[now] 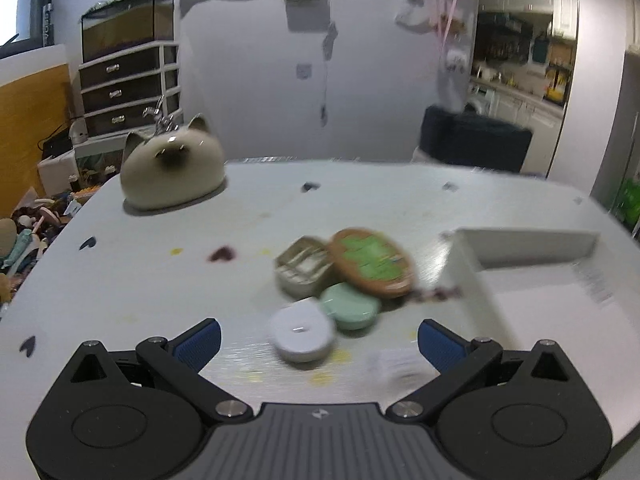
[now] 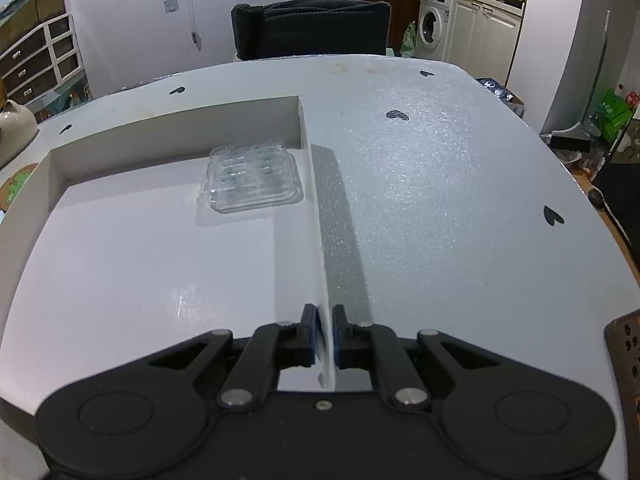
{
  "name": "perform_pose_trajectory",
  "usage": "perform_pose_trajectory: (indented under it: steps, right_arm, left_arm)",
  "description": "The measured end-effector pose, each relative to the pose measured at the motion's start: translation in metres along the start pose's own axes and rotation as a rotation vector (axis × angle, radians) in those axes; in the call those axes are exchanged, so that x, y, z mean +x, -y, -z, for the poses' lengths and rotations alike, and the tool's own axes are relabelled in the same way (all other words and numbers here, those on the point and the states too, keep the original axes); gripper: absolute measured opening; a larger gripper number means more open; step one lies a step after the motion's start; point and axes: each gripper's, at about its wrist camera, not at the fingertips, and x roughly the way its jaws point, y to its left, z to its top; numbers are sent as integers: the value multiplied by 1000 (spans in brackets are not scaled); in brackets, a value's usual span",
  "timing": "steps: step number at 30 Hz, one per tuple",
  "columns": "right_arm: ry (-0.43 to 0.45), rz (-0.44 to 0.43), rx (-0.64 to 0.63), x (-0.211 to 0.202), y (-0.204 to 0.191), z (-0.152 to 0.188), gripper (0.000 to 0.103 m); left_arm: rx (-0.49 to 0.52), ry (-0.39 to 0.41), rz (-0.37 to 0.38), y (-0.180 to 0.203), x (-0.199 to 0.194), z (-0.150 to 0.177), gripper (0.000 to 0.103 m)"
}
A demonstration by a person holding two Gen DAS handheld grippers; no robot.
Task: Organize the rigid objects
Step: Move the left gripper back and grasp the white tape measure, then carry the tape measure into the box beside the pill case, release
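In the left wrist view my left gripper [image 1: 319, 340] is open and empty, just short of a blurred pile: a white round case [image 1: 302, 334], a mint green case [image 1: 350, 306], a small metal tin [image 1: 304, 266] and a brown oval piece with a green top [image 1: 372, 262]. A white box [image 1: 468, 272] stands to the right of the pile. In the right wrist view my right gripper [image 2: 325, 334] is shut on the right wall of the white box [image 2: 314, 184]. A clear plastic blister tray [image 2: 254, 178] lies inside the box at its far right corner.
A cream cat-shaped ceramic pot [image 1: 172, 164] stands at the table's far left. The white table [image 2: 440, 184] has small dark heart marks. A dark chair [image 2: 312, 28] stands behind the far edge. A brown perforated object [image 2: 626, 348] shows at the right edge.
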Motion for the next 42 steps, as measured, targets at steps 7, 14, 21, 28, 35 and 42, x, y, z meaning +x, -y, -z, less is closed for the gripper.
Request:
perform_pose_trajectory:
  steps: [7,14,21,28,35,42]
  right_arm:
    - [-4,16,11,0,-2,0,9]
    - [-7,26,17,0,-3,0,10]
    - [-7,30,23,1,-3,0,10]
    - [-6,29,20,1,-3,0,10]
    - [-11,36,11,2,-5,0,10]
    - [-2,31,0,2,-4,1,10]
  left_arm:
    - [78,-51,69,-22,38,8,94]
    - [123,-81,79,-17,70,12,81]
    - [104,-82,72,-15,85,6,60]
    - [84,-105,52,-11,82,4,53]
    - [34,-101,66,-1,54,-1,53]
    - [46,-71,178,48,22,-22,53]
